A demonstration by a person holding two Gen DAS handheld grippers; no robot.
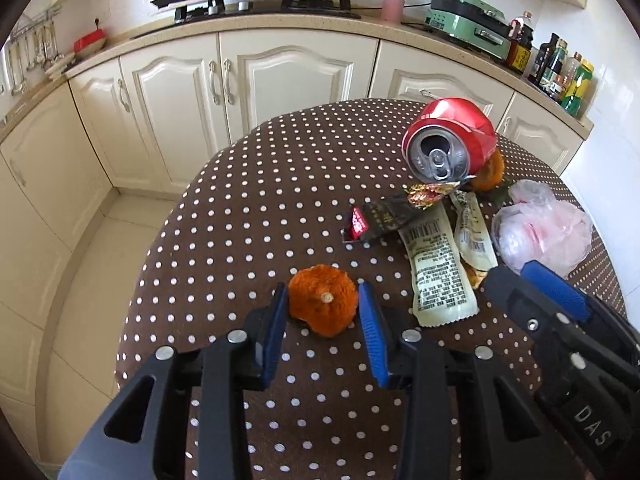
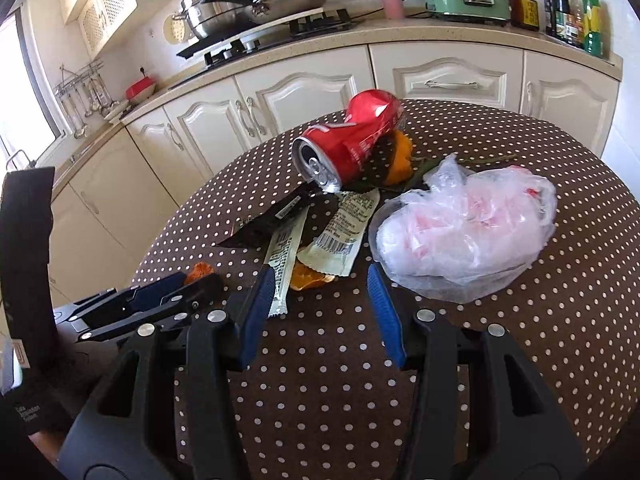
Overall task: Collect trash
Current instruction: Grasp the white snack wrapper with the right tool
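Observation:
An orange peel (image 1: 322, 305) lies on the dotted tablecloth (image 1: 240, 220) between the fingers of my left gripper (image 1: 325, 300); the jaws stand close on both sides of it, with a small gap on the right. A crushed red can (image 1: 452, 138) lies on its side farther back, also in the right wrist view (image 2: 348, 144). Snack wrappers (image 1: 436, 268) and a crumpled plastic bag (image 2: 464, 232) lie around it. My right gripper (image 2: 320, 280) is open and empty, just short of the wrappers (image 2: 340, 236) and a small peel piece (image 2: 310, 278).
Another orange peel (image 2: 400, 158) sits behind the can. The round table's edge drops to the floor (image 1: 92, 280) on the left. Cream kitchen cabinets (image 1: 248, 80) and a counter with a stove, pots and bottles stand behind.

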